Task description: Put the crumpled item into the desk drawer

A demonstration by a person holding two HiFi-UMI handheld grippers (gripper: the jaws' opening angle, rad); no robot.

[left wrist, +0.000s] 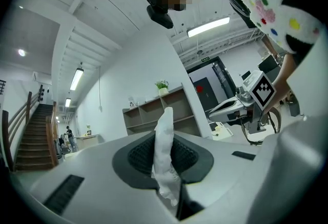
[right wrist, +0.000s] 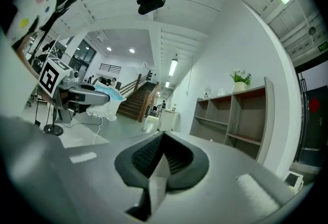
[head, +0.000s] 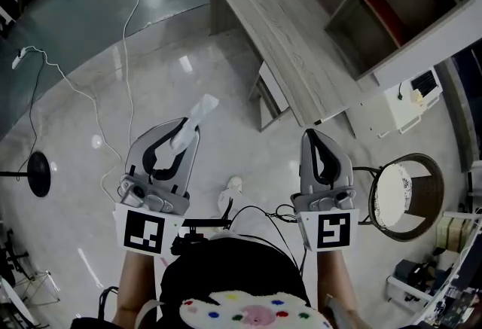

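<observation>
Short of the one-o'clock worktop (head: 279,26), the left gripper (head: 186,135) is pinching the crumpled item (head: 199,111), right gripper (head: 310,138) closed empty, stowing not yet done.

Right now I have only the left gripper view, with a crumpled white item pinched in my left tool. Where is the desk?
Observer: In the head view, the grey wood-grain desk lies ahead, up and right of the crumpled white item in your left tool.
Operator: Is my right tool free?
Observer: Yes; the right gripper view shows the right tool shut, with nothing between its jaws.
Operator: Any trip hazards?
Observer: A thin white cable snakes along to the left of the left tool.
</observation>
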